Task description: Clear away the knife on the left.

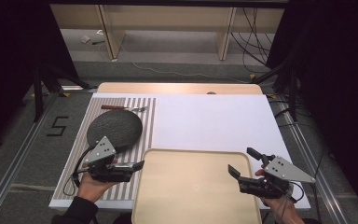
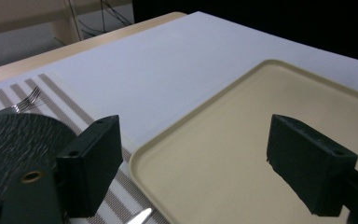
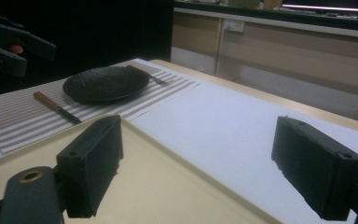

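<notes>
1. Centrally, the beige tray [image 1: 193, 186] lies at the near edge of the white table cover [image 1: 214, 121], with nothing on it; its left rim sits just beside the striped placemat [image 1: 121, 105], perhaps overlapping the mat's edge, though the high view does not settle this.
2. Over the tray's left near corner hovers the left gripper [image 1: 139, 164], held in the person's left hand [image 1: 93, 184]; its jaws stand wide apart with nothing between them, as the left gripper view confirms, where the tray [image 2: 242, 154] shows in the gap.
3. At the tray's right side the right gripper [image 1: 243, 161] is held in the right hand [image 1: 275, 203], one jaw over the tray's right rim and the other beyond it over the white cover; its jaws too are spread and hold nothing.
4. On the placemat, well left of the tray, rests a dark round plate [image 1: 114, 129], lying flat.
5. Beyond the plate, a fork [image 1: 123, 108] with a reddish handle lies crosswise on the mat, close to the plate's far rim.
6. Seen from the right gripper view, a knife [image 3: 56, 107] with a wooden handle lies on the mat [image 3: 23, 121] between the plate [image 3: 106, 83] and the tray [image 3: 158, 186].
7. Past the white cover, a strip of the wooden table [image 1: 177, 88] shows at its far edge.
</notes>
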Available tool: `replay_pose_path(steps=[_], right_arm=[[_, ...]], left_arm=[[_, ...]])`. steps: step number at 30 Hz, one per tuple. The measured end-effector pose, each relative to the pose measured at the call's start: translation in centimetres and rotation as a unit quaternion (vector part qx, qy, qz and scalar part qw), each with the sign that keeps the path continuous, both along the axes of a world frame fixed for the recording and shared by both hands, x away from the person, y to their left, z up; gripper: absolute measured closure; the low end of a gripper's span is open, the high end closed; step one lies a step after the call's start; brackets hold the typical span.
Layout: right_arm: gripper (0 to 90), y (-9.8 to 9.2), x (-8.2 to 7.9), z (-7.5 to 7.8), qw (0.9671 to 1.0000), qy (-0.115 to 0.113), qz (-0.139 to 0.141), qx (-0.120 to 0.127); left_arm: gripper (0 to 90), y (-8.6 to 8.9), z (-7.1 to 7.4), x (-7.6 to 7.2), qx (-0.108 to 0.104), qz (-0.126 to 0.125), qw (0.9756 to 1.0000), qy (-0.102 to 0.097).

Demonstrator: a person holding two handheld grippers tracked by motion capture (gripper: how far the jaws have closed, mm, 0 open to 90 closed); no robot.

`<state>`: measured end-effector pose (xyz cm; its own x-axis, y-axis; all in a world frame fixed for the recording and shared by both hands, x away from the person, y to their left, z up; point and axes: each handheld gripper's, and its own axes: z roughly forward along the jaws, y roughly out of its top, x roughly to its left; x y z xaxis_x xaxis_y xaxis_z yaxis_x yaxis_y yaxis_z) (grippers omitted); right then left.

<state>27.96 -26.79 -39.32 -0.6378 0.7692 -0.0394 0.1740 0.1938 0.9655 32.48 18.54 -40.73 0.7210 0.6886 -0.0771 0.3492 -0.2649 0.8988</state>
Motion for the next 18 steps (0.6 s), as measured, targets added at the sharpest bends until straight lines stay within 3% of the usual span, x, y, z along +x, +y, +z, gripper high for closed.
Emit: replay_pose_path(steps=[11, 18], right_arm=[[17.3, 0.0, 0.0, 0.0, 1.0000, 0.002, 0.002, 0.000], [17.3, 0.0, 0.1, 0.0, 1.0000, 0.002, 0.002, 0.000]], left_arm=[[17.8, 1.9, -1.1, 1.0, 0.052, 0.029, 0.9978, 0.028], [18.1, 2.6, -1.9, 1.6, 0.104, 0.033, 0.9922, 0.061]])
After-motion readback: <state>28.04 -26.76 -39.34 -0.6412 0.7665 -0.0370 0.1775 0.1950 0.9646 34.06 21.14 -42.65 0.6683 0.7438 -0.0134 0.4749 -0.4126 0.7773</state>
